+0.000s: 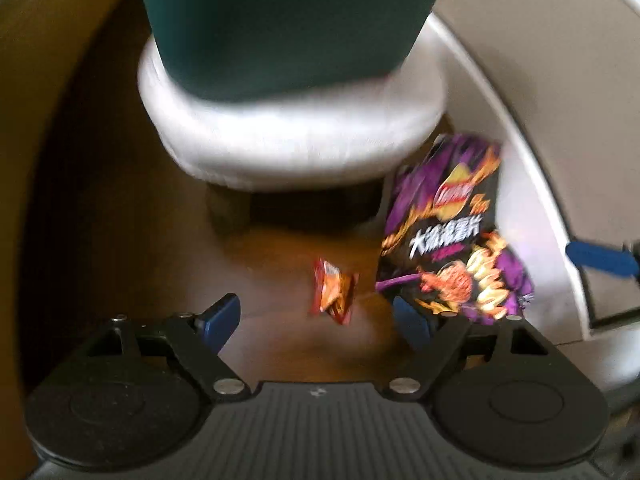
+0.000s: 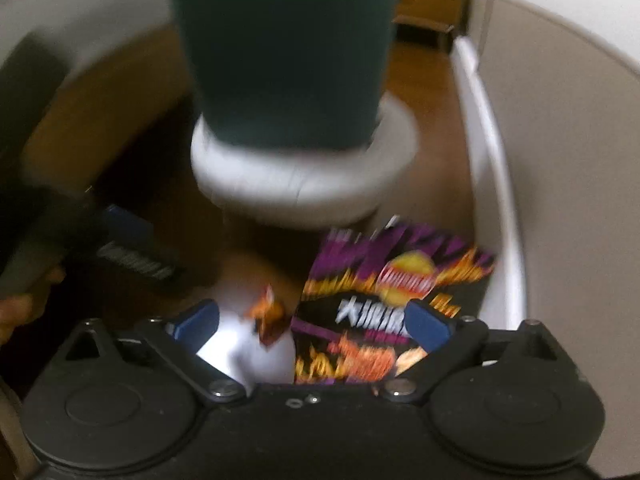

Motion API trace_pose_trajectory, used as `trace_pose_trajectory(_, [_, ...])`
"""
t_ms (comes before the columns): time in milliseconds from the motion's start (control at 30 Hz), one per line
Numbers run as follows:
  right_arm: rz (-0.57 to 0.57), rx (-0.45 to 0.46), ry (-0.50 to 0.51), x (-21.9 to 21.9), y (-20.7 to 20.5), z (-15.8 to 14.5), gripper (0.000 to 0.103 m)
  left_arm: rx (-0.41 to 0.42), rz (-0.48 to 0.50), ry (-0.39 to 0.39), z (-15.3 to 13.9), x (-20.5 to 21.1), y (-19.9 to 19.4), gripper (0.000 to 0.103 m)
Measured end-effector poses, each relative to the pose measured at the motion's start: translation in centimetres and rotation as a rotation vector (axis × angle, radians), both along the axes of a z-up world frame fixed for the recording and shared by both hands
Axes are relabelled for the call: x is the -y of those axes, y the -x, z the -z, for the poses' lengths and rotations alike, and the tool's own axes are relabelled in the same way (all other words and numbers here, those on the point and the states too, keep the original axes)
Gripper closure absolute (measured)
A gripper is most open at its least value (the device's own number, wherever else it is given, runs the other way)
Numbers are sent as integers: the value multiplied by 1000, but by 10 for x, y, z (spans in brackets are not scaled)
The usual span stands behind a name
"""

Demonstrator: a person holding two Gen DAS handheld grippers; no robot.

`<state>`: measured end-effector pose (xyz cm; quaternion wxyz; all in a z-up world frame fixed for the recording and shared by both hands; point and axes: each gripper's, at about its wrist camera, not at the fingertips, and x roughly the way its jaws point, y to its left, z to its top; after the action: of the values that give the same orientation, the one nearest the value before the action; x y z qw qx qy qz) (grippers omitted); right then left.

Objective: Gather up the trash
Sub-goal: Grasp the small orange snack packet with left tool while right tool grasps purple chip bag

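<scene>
A purple and black chip bag (image 1: 448, 232) lies on the wooden floor by the wall, right of a small red snack wrapper (image 1: 332, 292). My left gripper (image 1: 316, 316) is open above the floor, with the wrapper between its blue fingers and the bag touching the right finger. In the right wrist view the chip bag (image 2: 384, 304) and the small wrapper (image 2: 270, 316) sit between the open fingers of my right gripper (image 2: 312, 320). The left gripper's blue finger (image 2: 128, 228) shows at the left there. Both views are blurred.
A stool with a white cushion (image 1: 288, 148) and a dark green object (image 1: 288, 24) on it stands just behind the trash. A white baseboard and wall (image 1: 532, 168) curve along the right. A glare patch (image 2: 248, 348) lies on the floor.
</scene>
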<state>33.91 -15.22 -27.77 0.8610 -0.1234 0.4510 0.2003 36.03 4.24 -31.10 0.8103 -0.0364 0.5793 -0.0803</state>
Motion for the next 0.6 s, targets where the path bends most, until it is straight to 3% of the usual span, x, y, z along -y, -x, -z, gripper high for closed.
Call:
trace_pose_trajectory(133, [-72, -43, 108, -18, 6, 44, 13, -83, -48, -8, 45, 5, -18, 19])
trace_pose_trajectory(333, [-176, -57, 277, -31, 12, 93, 27, -174, 27, -76, 99, 24, -32, 19])
trace_pose_trajectory(567, [-202, -45, 344, -44, 4, 109, 35, -198, -3, -69, 123, 27, -44, 19])
trace_pose_trajectory(600, [-197, -45, 351, -46, 2, 110, 40, -204, -19, -63, 125, 26, -46, 19])
